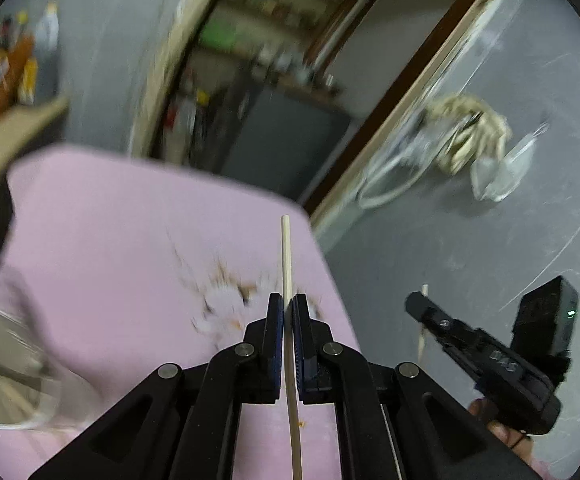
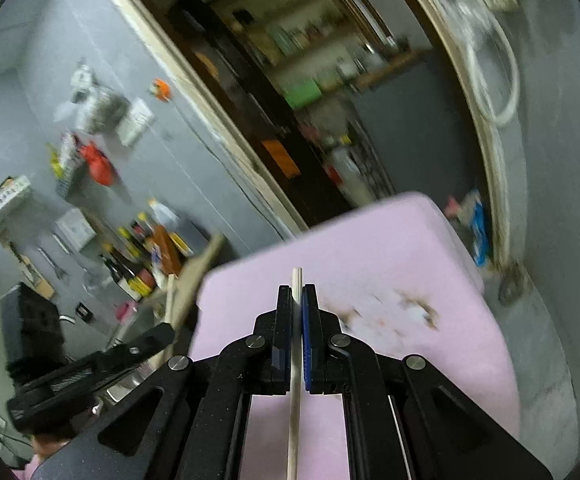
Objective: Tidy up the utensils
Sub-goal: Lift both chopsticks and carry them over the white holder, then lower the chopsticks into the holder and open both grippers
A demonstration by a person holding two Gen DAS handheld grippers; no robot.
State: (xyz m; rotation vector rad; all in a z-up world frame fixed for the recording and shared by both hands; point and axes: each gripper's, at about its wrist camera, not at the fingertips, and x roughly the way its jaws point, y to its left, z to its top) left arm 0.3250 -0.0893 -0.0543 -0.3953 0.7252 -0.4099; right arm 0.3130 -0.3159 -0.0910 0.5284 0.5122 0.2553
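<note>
A clear glass (image 1: pixel 14 368) shows blurred at the lower left of the left wrist view, beside the pink table (image 1: pixel 110 240); what it holds cannot be told. The left gripper (image 1: pixel 288 300) is clamped on a pale wooden chopstick (image 1: pixel 286 256), which runs up between the pads and sticks out well past the fingertips over the table's stained patch. The right gripper (image 2: pixel 298 292) is likewise closed on a second chopstick (image 2: pixel 297 276), with only a short end showing beyond its tips. Only the left view shows a plastic bag (image 1: pixel 498 176) hanging on the grey wall; only the right view shows bottles (image 2: pixel 138 264) on a shelf and a blue packet (image 2: pixel 480 228) by the door frame.
</note>
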